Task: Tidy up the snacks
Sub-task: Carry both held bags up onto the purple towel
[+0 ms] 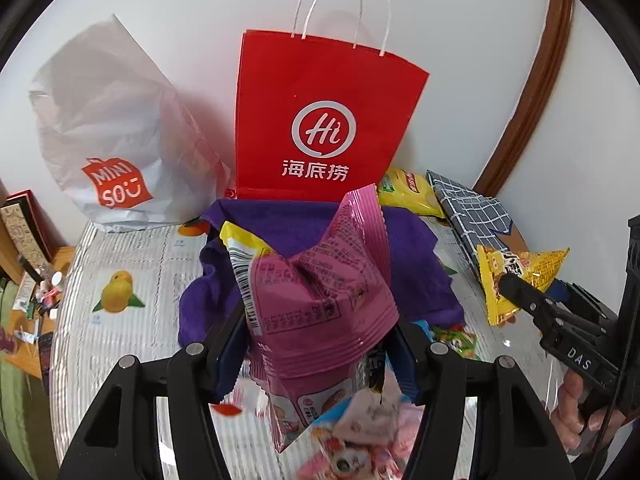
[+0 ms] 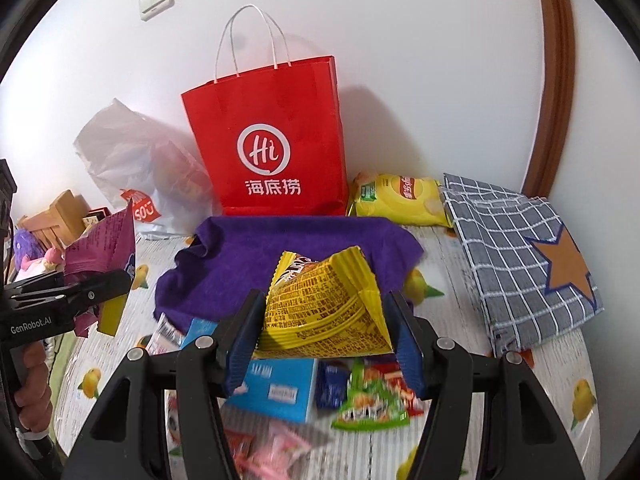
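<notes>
A: Pink snack packet [image 1: 316,300] is pinched in the left hand-held gripper [image 1: 320,344], lifted clear of the bench [image 1: 132,256]. Yellow snack packet [image 2: 324,312] is pinched in the right hand-held gripper [image 2: 320,340], also off the surface. Both hang over the purple cloth [image 2: 248,256].

B: Grip quality?

A: Left pads bite the lower part of the pink one; the top flops free. Right pads squeeze the yellow pouch at its sides, and it's puffed, so it could slip. I'd keep pressure steady and avoid fast swings.

B: Where do they go?

A: My guess: the red paper bag [image 2: 272,136], standing upright against the wall just behind the cloth, mouth open at the top. Checked fabric bag [image 2: 516,256] lies flat to the right; white plastic bag [image 1: 108,136] sits left. Can't tell which is meant.

B: Advice?

A: One hand at a time. Raise the packet above the rim, clear the twine handles [image 2: 252,40], release only once it's inside. Paper bag is light, so don't nudge the wall of it.

B: What's left?

A: Loose snacks [image 2: 368,400] in the near foreground, plus a yellow chip bag [image 2: 400,200] beside the red bag. Plenty to do.
</notes>
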A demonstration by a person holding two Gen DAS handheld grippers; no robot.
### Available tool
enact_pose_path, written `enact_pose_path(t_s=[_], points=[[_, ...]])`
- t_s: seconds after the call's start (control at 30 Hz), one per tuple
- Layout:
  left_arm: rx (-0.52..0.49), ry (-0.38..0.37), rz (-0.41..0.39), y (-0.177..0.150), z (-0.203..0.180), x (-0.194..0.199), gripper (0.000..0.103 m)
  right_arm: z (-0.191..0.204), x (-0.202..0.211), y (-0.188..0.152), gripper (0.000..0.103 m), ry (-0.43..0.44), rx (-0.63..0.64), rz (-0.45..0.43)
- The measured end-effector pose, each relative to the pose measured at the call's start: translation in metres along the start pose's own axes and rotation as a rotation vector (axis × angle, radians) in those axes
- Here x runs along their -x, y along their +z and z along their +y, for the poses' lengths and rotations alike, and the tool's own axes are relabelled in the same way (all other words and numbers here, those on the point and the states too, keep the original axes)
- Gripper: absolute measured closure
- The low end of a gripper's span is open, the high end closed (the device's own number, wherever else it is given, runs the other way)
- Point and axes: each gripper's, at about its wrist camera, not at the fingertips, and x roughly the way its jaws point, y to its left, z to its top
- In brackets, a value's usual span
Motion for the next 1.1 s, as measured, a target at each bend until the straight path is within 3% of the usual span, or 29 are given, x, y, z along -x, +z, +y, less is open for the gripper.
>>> enact_pose_path(t_s=[0.63,1.1], points=[[0.012,0.011,0.068,0.049,0.026,-0.102,0.043,-0.018,-0.115,0.038,0.042,-0.010,-0.031,0.060],[0.053,0.017,0.158,0.037,0.051,-0.159,0.043,-0.023,-0.185,0.034,0.042,-0.002,-0.031,0.156]])
